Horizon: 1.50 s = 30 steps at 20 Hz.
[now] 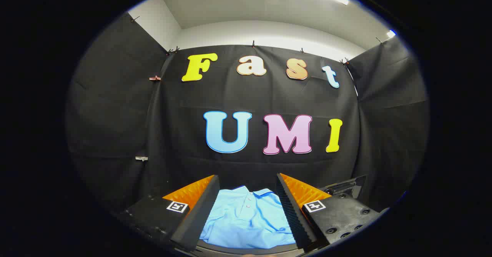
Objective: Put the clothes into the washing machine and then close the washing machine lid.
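Item: one folded blue shirt (248,218), lying flat between and just ahead of my fingers, collar at the far end. My gripper (246,207) stands spread wide, pinching nothing. Likely light, soft, floppy; best pinched at a thick fold near the collar.

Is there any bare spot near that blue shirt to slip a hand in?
The open gripper has its fingers on either side of the light blue collared polo shirt, crowding its flanks. Open space lies beyond the collar, up to the black cloth wall.
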Available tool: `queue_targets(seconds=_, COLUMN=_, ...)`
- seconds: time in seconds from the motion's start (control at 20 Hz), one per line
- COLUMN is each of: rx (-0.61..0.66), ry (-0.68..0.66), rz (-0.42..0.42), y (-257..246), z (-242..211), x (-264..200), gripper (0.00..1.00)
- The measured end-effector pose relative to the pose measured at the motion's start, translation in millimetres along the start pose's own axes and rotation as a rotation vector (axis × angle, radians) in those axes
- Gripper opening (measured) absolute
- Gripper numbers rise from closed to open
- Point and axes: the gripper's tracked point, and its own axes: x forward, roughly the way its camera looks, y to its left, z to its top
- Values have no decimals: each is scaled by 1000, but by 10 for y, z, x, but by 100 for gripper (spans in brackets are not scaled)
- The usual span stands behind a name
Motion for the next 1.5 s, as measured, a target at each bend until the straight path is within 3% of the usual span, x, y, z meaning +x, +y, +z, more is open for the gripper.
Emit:
queue_targets(seconds=0.9, rx=-13, ry=23, rz=20, y=16, z=-44, x=-2, gripper=93)
queue_targets(seconds=1.2, rx=-6, ry=85, rz=44, y=36, z=-144, x=11, gripper=93)
queue_targets(seconds=1.5, rx=10, ry=158, rz=78, y=147, z=-298, x=387, gripper=93)
